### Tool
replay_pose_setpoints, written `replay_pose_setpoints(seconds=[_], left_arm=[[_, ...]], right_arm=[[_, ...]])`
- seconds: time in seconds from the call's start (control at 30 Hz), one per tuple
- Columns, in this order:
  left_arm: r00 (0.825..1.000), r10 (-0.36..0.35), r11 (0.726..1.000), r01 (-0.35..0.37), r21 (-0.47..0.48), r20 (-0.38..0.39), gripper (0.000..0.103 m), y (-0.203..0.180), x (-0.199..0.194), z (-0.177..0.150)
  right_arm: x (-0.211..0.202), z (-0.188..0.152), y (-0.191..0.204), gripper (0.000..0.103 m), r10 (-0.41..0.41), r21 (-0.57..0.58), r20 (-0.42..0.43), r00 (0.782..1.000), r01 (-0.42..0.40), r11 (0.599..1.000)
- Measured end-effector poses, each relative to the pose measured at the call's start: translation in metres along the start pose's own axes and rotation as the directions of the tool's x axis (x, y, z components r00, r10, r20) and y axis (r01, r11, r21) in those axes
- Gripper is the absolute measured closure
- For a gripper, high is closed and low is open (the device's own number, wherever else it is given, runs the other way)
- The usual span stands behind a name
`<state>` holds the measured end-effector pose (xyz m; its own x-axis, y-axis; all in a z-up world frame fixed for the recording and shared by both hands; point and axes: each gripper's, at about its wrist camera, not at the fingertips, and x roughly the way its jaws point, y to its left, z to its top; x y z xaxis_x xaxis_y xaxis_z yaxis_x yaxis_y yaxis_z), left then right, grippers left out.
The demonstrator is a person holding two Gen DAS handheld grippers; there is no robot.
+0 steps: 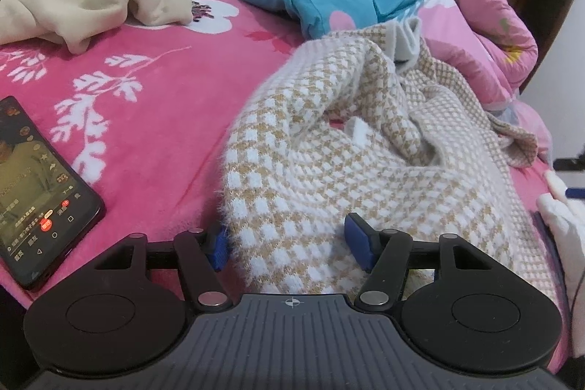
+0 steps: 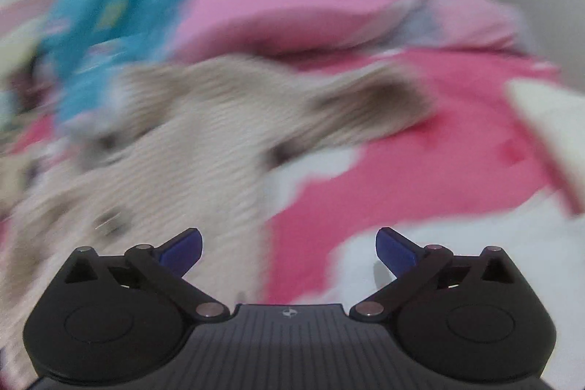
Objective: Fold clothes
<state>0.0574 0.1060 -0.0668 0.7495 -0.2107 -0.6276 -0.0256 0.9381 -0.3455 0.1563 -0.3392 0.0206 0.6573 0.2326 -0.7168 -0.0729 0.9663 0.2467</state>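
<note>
- The view is heavily smeared by motion blur; fine detail cannot be made out.
- The right gripper (image 2: 289, 249) is seen with its blue-padded fingers (image 2: 396, 249) spread wide apart; nothing is held between them.
- A beige knit garment (image 2: 204, 141) is seen crumpled on the bed, ahead and to the left of the fingers.
- A pink bedcover (image 2: 420, 163) with white shapes is seen beneath the fingers.
- A blue patterned cloth (image 2: 109, 24) lies beyond the garment, upper left.
- A pale pink quilt (image 2: 292, 2) is bunched across the far side.
</note>
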Motion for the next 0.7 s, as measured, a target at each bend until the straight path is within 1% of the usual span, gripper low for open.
replay_pose_setpoints(seconds=[0.03,0.1,0.13,0.17,0.2,0.23,0.3,0.33,0.47,0.53,0.6,0.7], left_arm=[[1.0,0.002,1.0,-0.002,-0.002,0.002,0.05,-0.001,0.0,0.0],[1.0,0.007,1.0,-0.007,-0.002,0.008,0.056,-0.004,-0.001,0.0],[1.0,0.015,1.0,-0.015,0.006,0.015,0.062,-0.006,-0.002,0.0],[0.999,0.024,1.0,-0.024,0.013,0.022,0.066,-0.008,-0.003,0.0],[0.999,0.033,0.999,-0.033,0.025,0.029,0.077,-0.011,-0.003,0.0],[0.999,0.041,0.998,-0.043,0.038,0.035,0.089,-0.014,-0.004,0.001],[0.996,0.063,0.995,-0.068,0.068,0.064,0.093,-0.021,-0.005,0.003],[0.994,0.073,0.993,-0.079,0.087,0.078,0.095,-0.025,-0.007,0.004],[0.981,0.102,0.983,-0.124,0.132,0.163,0.096,-0.035,-0.019,0.015],[0.969,0.113,0.982,-0.143,0.126,0.219,0.096,-0.037,-0.028,0.027],[0.958,0.114,0.982,-0.148,0.116,0.263,0.097,-0.038,-0.035,0.047],[0.93,0.142,0.967,-0.203,0.152,0.34,0.097,-0.044,-0.04,0.078]], right_arm=[[-0.003,-0.013,0.014,0.0,0.071,-0.035,0.002,0.998,-0.071,0.997],[-0.003,-0.035,0.037,0.0,0.154,-0.105,-0.005,0.988,-0.154,0.983],[0.002,-0.046,0.046,0.0,0.17,-0.13,-0.009,0.985,-0.17,0.977],[0.008,-0.058,0.054,0.0,0.183,-0.154,-0.014,0.983,-0.183,0.971],[0.014,-0.069,0.061,0.0,0.196,-0.177,-0.018,0.98,-0.196,0.964],[0.021,-0.078,0.063,0.0,0.186,-0.18,-0.01,0.982,-0.185,0.966],[0.036,-0.094,0.066,0.0,0.16,-0.179,0.011,0.987,-0.156,0.971],[0.039,-0.1,0.065,0.0,0.158,-0.187,0.047,0.986,-0.147,0.971],[0.035,-0.117,0.065,0.0,0.169,-0.241,0.161,0.972,-0.127,0.962],[0.034,-0.119,0.057,0.0,0.202,-0.215,0.183,0.962,-0.162,0.963],[0.033,-0.118,0.042,0.0,0.254,-0.157,0.199,0.946,-0.225,0.961],[0.032,-0.119,0.026,0.0,0.323,-0.079,0.227,0.919,-0.313,0.946]])
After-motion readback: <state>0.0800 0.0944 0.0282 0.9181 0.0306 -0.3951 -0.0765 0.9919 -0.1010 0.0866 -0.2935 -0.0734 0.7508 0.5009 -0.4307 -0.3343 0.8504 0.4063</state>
